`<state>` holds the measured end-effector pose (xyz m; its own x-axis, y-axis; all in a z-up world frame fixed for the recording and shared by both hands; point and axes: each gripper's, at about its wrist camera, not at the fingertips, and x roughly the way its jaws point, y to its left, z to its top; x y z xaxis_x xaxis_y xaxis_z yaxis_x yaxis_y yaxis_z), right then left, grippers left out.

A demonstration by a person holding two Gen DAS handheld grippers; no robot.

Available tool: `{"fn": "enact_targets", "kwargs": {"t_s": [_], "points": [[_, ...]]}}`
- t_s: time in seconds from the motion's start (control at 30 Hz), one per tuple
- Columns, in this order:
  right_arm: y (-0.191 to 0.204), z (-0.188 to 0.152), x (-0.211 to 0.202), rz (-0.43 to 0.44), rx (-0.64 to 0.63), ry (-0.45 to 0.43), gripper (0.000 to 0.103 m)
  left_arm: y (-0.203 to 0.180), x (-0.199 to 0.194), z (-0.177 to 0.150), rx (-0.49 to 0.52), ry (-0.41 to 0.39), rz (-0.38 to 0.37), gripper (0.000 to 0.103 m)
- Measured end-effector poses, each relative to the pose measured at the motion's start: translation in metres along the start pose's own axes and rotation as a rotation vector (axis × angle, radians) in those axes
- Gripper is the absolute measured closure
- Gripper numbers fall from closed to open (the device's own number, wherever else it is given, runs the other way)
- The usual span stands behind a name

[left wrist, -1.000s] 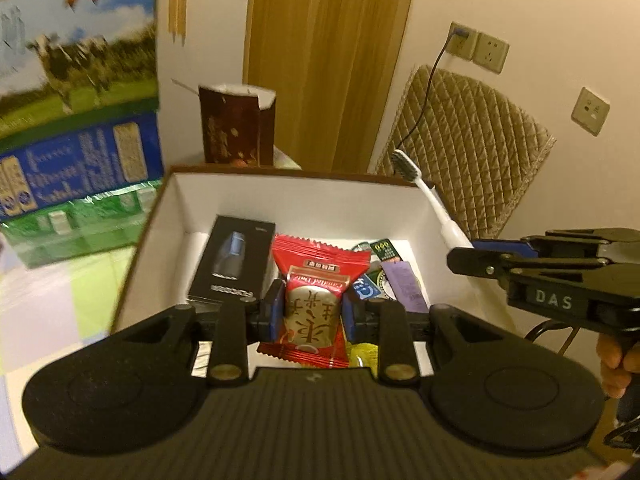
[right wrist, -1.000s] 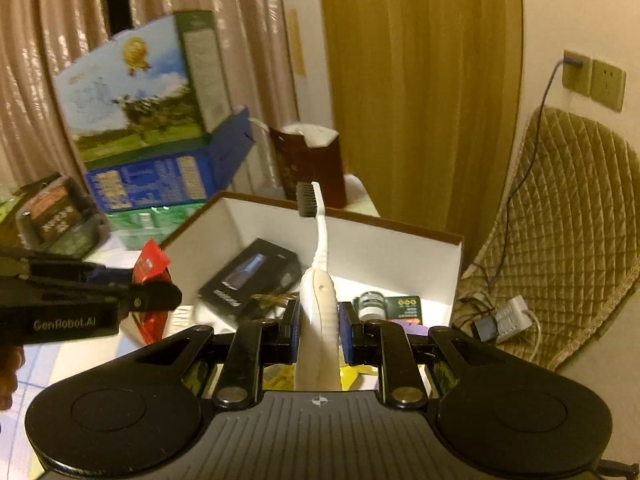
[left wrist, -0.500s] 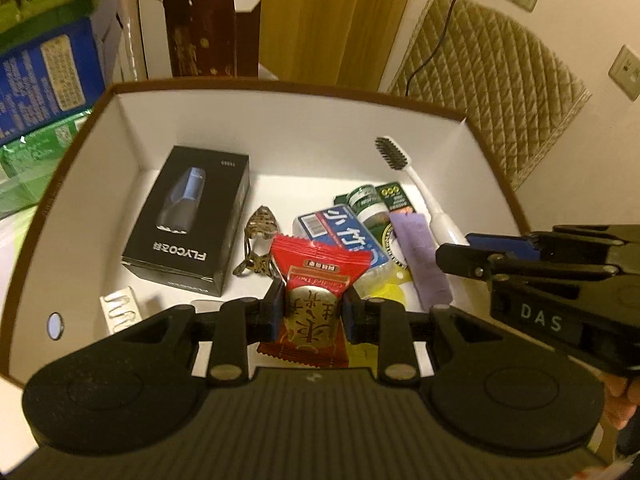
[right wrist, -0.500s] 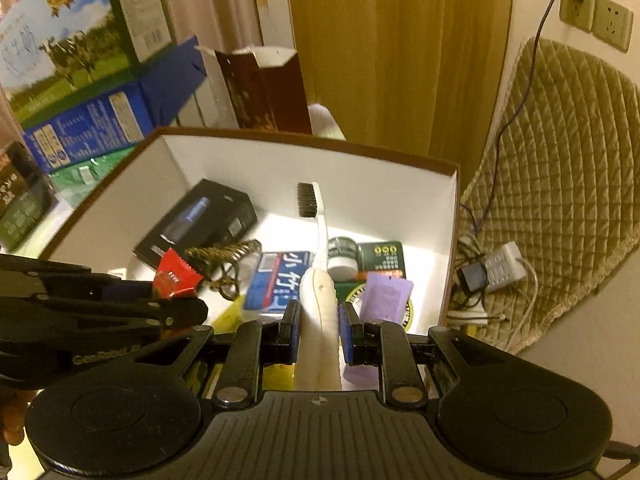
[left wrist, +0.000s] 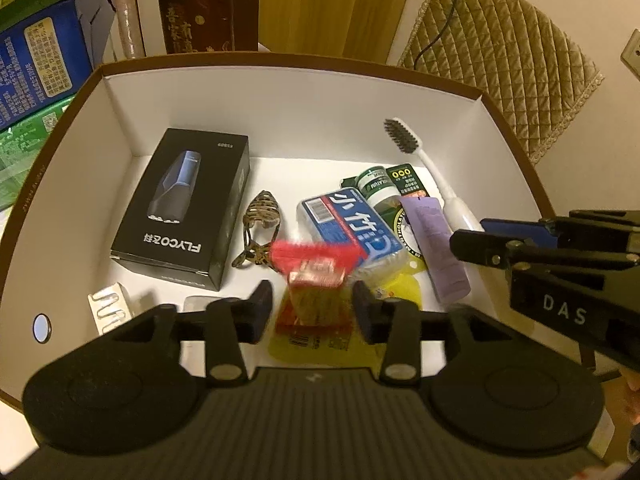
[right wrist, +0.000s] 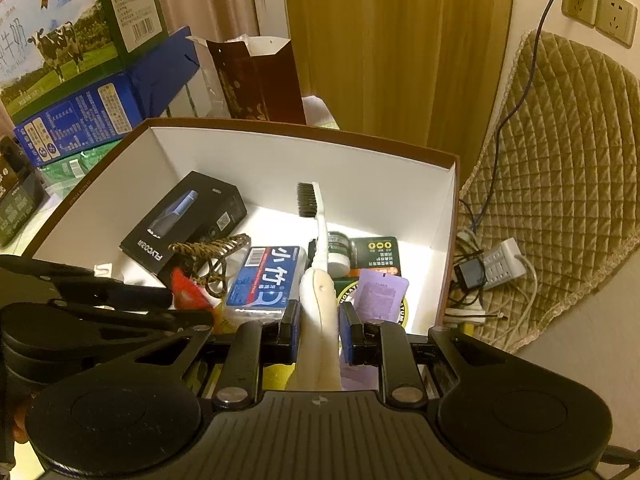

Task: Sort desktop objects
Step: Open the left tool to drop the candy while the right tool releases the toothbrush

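A brown-rimmed white box (left wrist: 280,60) holds several sorted items. My left gripper (left wrist: 312,300) hangs over its near side with the jaws opening. The red snack packet (left wrist: 316,268) is blurred between them, free of the pads, above a yellow packet (left wrist: 320,344). In the right wrist view the packet (right wrist: 188,292) shows as a red corner beside the left gripper's fingers (right wrist: 100,292). My right gripper (right wrist: 319,320) is shut on the handle of a white toothbrush (right wrist: 320,216), dark bristles pointing at the far wall, over the box's right half. The left wrist view shows the toothbrush (left wrist: 424,168) too.
In the box lie a black FLYCO carton (left wrist: 184,204), a patterned hair claw (left wrist: 260,220), a blue floss pack (left wrist: 352,228), a green bottle (left wrist: 376,188) and a purple sachet (left wrist: 436,240). Milk cartons (right wrist: 80,60) and a brown paper bag (right wrist: 260,80) stand behind; a quilted cushion (right wrist: 560,160) and a power strip (right wrist: 500,264) are on the right.
Both grippers came down and tipped toward the box. The left jaws have parted and the red packet, gripped before, now slips loose and blurred. The right still grips the toothbrush.
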<state>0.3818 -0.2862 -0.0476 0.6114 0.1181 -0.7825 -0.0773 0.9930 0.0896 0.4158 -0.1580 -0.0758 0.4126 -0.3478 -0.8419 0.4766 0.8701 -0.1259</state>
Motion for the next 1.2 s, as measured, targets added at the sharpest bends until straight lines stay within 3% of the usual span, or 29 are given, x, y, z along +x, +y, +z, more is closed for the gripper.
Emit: {"fn": "enact_targets", "kwargs": {"t_s": [0.07, 0.23, 0.7, 0.83, 1.03, 1.13, 1.2], "points": [[0.000, 0.000, 0.000, 0.000, 0.000, -0.001, 0.086, 0.001, -0.003, 0.001, -0.002, -0.011, -0.002, 0.052], [0.000, 0.001, 0.001, 0.001, -0.004, 0.000, 0.086, 0.006, -0.015, 0.002, 0.000, -0.035, -0.006, 0.049], [-0.001, 0.005, -0.004, 0.030, 0.018, -0.034, 0.082, 0.026, -0.064, -0.006, 0.009, -0.137, 0.077, 0.023], [0.001, -0.002, -0.018, 0.051, 0.015, -0.055, 0.044, 0.029, -0.077, -0.012, 0.009, -0.162, 0.099, 0.016], [0.014, -0.019, -0.045, 0.046, -0.032, -0.103, 0.010, 0.027, -0.099, -0.022, 0.032, -0.208, 0.131, 0.004], [0.022, -0.028, -0.059, 0.043, -0.054, -0.122, 0.002, 0.024, -0.112, -0.029, 0.045, -0.239, 0.157, 0.001], [0.028, -0.034, -0.067, 0.036, -0.069, -0.124, 0.002, 0.022, -0.120, -0.034, 0.057, -0.252, 0.172, 0.001]]}}
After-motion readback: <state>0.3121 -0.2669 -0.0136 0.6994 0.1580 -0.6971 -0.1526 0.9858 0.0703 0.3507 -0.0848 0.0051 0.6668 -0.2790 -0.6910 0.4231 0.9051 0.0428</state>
